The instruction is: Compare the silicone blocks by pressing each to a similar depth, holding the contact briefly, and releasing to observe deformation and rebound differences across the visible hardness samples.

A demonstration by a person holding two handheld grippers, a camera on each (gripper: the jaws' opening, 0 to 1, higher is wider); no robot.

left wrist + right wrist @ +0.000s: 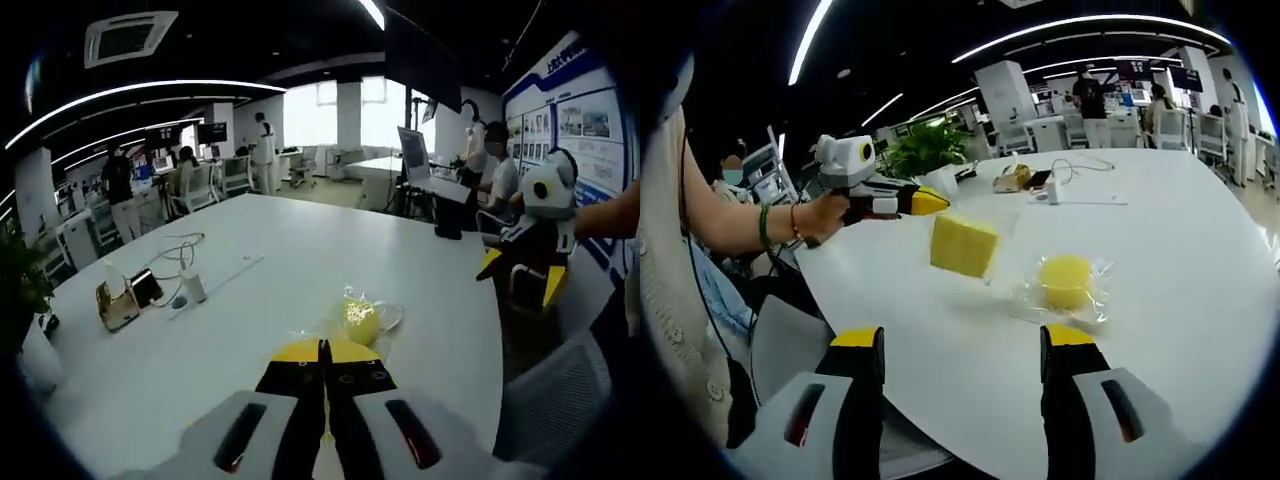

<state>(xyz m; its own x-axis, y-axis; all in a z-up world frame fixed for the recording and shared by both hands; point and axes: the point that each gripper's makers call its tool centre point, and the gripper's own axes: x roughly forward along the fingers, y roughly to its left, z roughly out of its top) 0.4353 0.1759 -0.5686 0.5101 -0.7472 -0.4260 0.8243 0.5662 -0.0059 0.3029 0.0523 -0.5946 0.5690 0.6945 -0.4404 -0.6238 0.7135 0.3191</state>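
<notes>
Because both silicone samples sit in loose clear wrap on a smooth white table [1200, 260], the chief risk is that they slide or tip instead of compressing. The round yellow block [1066, 281] lies flat in its crinkled plastic just ahead of the right gripper [962, 345], whose jaws stand wide apart with nothing between them. The square yellow block [963, 245] sits beside it toward the table's near edge, tilted up on one side inside its bag, so a push there would likely rock it over or send it toward the edge rather than give a fair reading of hardness. The wrap could also snag on a jaw tip and lift with it on release, hiding the rebound.

In the left gripper view, the left gripper [324, 352] has its yellow-tipped jaws closed together, empty, pointing at a yellow block [360, 320] in plastic a little way ahead. Closed tips make a narrow pressing point, which may dig in deeper than a broad pad and spoil the matched depth between samples.

In the right gripper view the left gripper [930, 202] hangs near the square block, apart from it, held by a hand [825, 215]. Further off lie a phone, a cable and a small white bottle [192, 285], well clear. People sit and stand around the office beyond.
</notes>
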